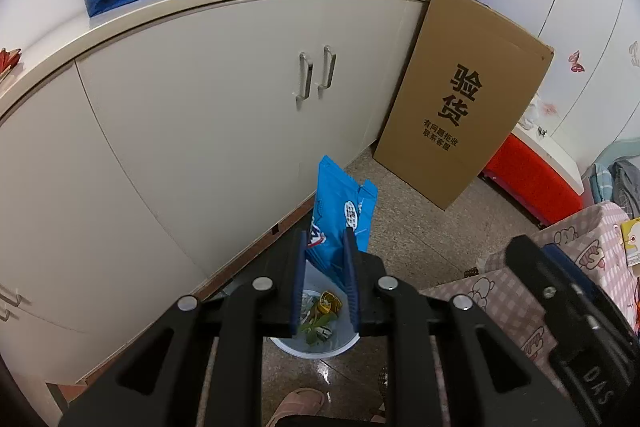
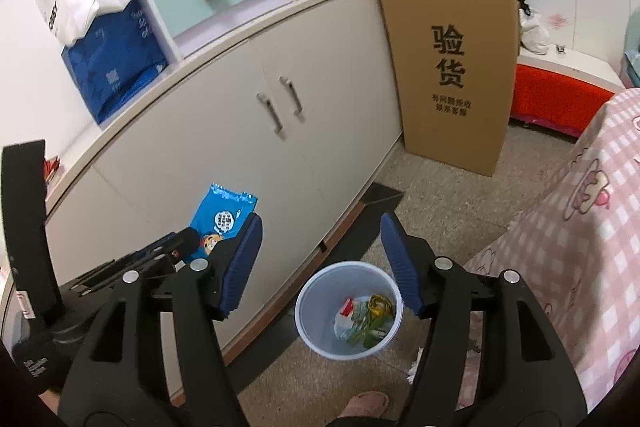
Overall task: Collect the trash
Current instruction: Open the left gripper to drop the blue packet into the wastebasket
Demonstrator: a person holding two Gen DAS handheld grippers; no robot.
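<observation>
Left gripper (image 1: 326, 239) clamped on a blue snack wrapper (image 1: 340, 211), blue pads (image 1: 351, 279) pressed against both faces of the packet, upper half of it standing clear above the fingertips toward 12 o'clock. Directly beneath, at 6 o'clock of the wrapper in the left wrist view, a white trash bin (image 1: 312, 349) on the speckled floor, partly hidden by the gripper frame, with a gold foil scrap (image 1: 330, 301) and green leaves (image 1: 316, 327) visible inside.

Right gripper (image 2: 320, 227) spread wide, nothing between its blue pads (image 2: 242, 267). Same bin (image 2: 308, 307) seen whole in the right wrist view, at 6 o'clock of the gap between the fingers, holding gold foil, leaves and a red-and-white scrap. Blue wrapper (image 2: 222, 217) at 9 o'clock of the right gripper, held up by the left tool just behind the right gripper's left finger.

White cabinet (image 1: 208, 99) with two metal handles filling the 10 to 12 o'clock stretch, tall cardboard box (image 1: 464, 99) leaning at its end at 2 o'clock. Pink checked bedcover (image 2: 580, 247) at 3 o'clock in the right wrist view. Pink slipper (image 2: 366, 403) at 6 o'clock, just below the bin
</observation>
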